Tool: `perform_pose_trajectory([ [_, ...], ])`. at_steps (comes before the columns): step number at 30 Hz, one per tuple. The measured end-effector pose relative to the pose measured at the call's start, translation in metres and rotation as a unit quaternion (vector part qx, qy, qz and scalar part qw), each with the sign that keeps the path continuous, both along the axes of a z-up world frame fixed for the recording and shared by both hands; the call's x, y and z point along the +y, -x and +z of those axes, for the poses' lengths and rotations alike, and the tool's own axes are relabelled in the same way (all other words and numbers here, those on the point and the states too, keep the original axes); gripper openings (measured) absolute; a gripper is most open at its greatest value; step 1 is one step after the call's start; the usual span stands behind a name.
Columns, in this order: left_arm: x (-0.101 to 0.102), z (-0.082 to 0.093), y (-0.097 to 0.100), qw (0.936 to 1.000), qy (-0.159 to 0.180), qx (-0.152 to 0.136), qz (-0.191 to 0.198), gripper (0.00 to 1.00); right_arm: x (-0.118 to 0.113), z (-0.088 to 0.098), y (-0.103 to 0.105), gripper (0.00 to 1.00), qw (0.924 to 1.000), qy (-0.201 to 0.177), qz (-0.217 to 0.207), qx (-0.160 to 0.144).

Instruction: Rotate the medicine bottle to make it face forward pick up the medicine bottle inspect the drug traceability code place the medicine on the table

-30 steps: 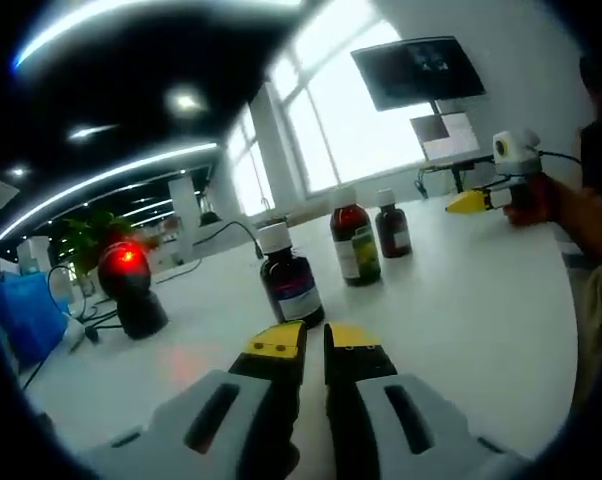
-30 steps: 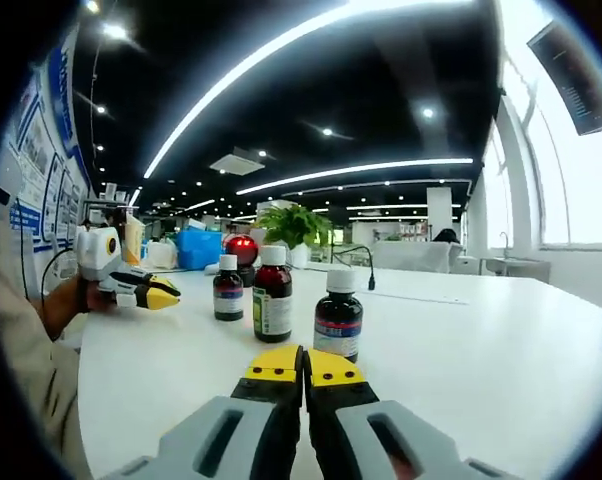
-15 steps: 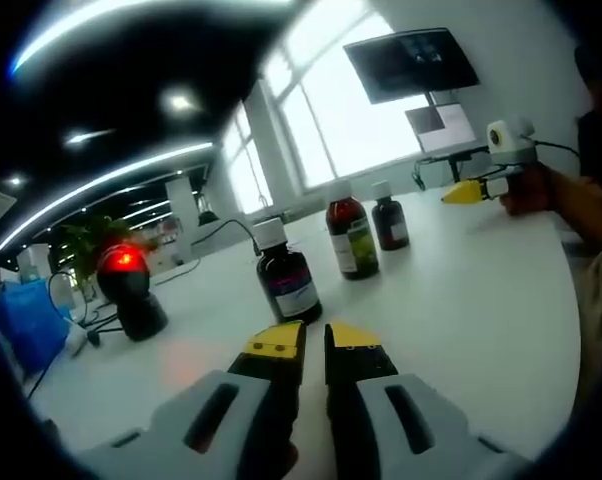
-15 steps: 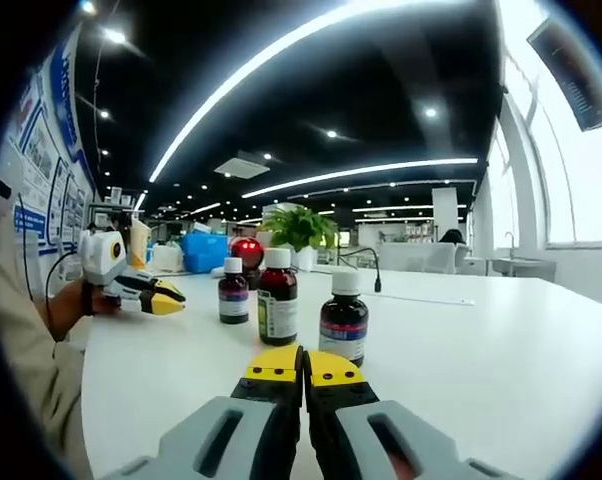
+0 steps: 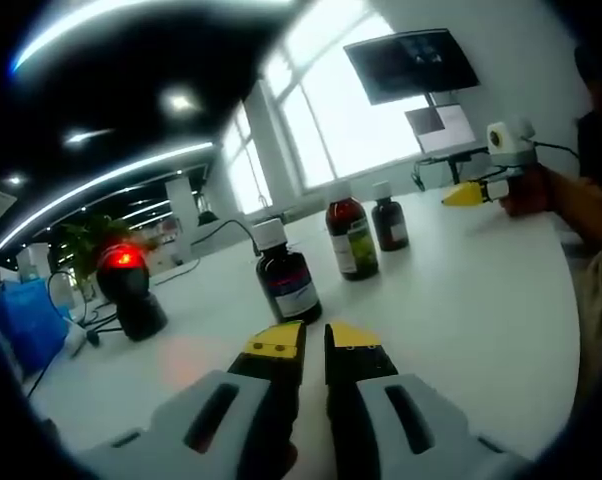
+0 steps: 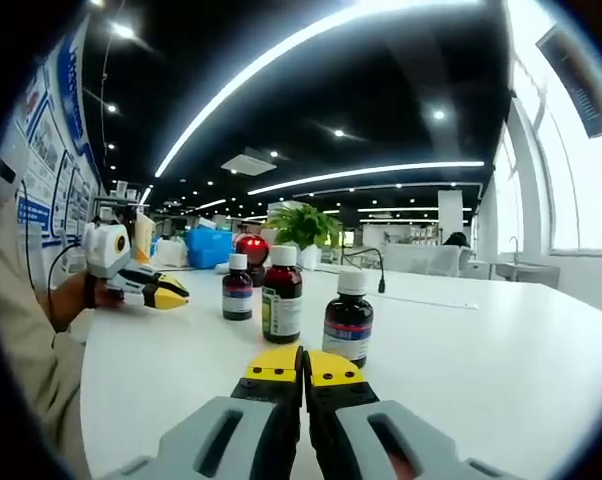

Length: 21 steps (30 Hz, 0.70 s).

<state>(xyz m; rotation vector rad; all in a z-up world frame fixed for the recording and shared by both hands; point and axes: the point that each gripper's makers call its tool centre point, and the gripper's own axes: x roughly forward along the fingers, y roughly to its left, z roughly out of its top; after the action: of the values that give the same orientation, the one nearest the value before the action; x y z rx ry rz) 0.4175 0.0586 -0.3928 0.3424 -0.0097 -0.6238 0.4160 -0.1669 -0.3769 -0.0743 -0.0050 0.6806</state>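
Note:
Three brown medicine bottles with white caps stand in a row on the white table [image 5: 481,310]. In the left gripper view the nearest bottle [image 5: 287,277] carries a blue and white label, with a taller green-labelled bottle [image 5: 352,238] and a small bottle [image 5: 389,222] behind it. My left gripper [image 5: 314,336] is shut, empty, just short of the nearest bottle. In the right gripper view the same bottles are the nearest [image 6: 348,322], the tall one [image 6: 282,297] and the small one [image 6: 238,288]. My right gripper [image 6: 303,363] is shut and empty, a short way before them.
A black scanner with a red light [image 5: 128,285] stands left of the bottles and shows again as the scanner [image 6: 249,250]. A hand holds the right gripper [image 5: 468,193] at the table's far side; the left gripper [image 6: 166,293] shows likewise. A wall screen [image 5: 411,62], a plant [image 6: 303,225] and a blue box [image 6: 208,247] lie beyond.
Both views have shifted slightly with the hands; the bottles stand where they were. Both grippers stay shut and empty.

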Motion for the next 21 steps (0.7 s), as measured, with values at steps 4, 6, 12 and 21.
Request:
perform_pose_trajectory([
  [4,0.0007,0.0000,-0.0007,1.0000,0.001,0.001,0.002,0.00,0.0021,0.0000,0.0011,0.00,1.0000,0.002,-0.002,0.000],
  [6,0.0011,0.0004,-0.0008,1.0000,0.002,0.001,0.003,0.00,0.0026,0.0001,0.0014,0.00,1.0000,0.002,-0.002,-0.001],
  [12,0.0012,0.0005,0.0002,1.0000,-0.004,-0.005,0.004,0.00,0.0051,-0.0006,0.0028,0.00,1.0000,0.008,-0.004,-0.003],
  [21,0.0026,-0.0009,-0.0020,1.0000,-0.001,0.002,0.007,0.00,0.0072,-0.0004,0.0045,0.00,0.9999,0.010,0.000,-0.006],
])
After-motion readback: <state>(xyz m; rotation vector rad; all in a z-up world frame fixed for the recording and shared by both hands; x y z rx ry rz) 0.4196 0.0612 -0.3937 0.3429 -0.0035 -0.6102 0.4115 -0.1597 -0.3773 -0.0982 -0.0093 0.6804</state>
